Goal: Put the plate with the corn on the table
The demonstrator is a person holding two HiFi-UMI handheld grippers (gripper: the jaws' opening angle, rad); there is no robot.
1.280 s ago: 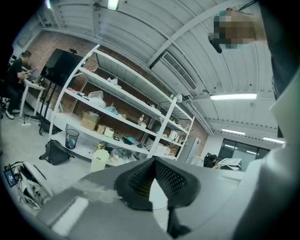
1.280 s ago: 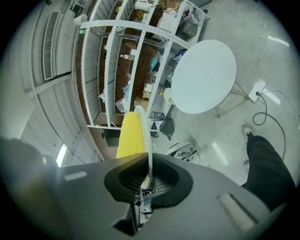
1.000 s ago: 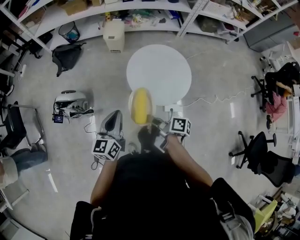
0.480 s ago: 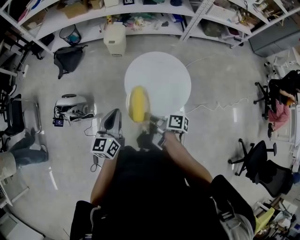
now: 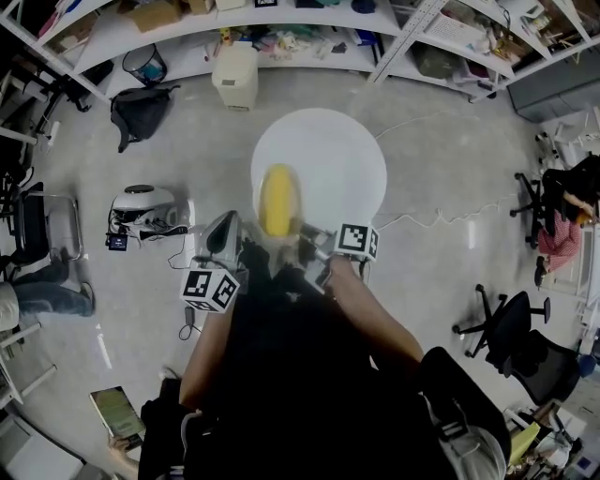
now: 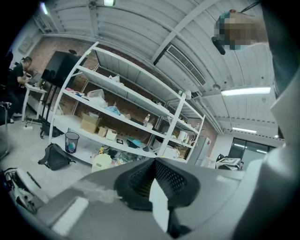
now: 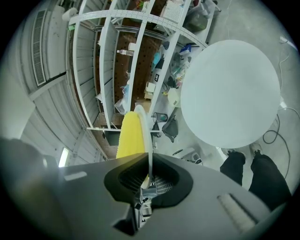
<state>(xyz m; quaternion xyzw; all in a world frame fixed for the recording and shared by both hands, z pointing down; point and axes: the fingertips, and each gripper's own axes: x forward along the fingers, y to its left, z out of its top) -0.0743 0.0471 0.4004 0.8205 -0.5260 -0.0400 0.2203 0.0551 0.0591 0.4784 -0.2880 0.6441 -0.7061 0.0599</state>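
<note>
A white plate (image 5: 277, 202) with a yellow ear of corn (image 5: 277, 197) on it hangs over the near left edge of the round white table (image 5: 337, 150). My right gripper (image 5: 307, 232) is shut on the plate's near rim. In the right gripper view the plate (image 7: 148, 136) shows edge-on, clamped in the right gripper (image 7: 149, 161), with the corn (image 7: 131, 133) to its left and the table (image 7: 229, 93) beyond. My left gripper (image 5: 223, 240) sits left of the plate, away from it. In its own view the left gripper (image 6: 154, 164) is shut and empty and points at the shelves.
White shelving (image 5: 309, 23) runs along the back, with a white canister (image 5: 234, 73), a black backpack (image 5: 139, 108) and a wire bin (image 5: 145, 64) below it. A floor device (image 5: 141, 206) with cables lies left of the table. Office chairs (image 5: 511, 314) stand at right, and a seated person's legs (image 5: 42, 295) show at left.
The right gripper has carried the plate with the corn forward, from short of the table to over its near edge. The left gripper has kept its place beside it.
</note>
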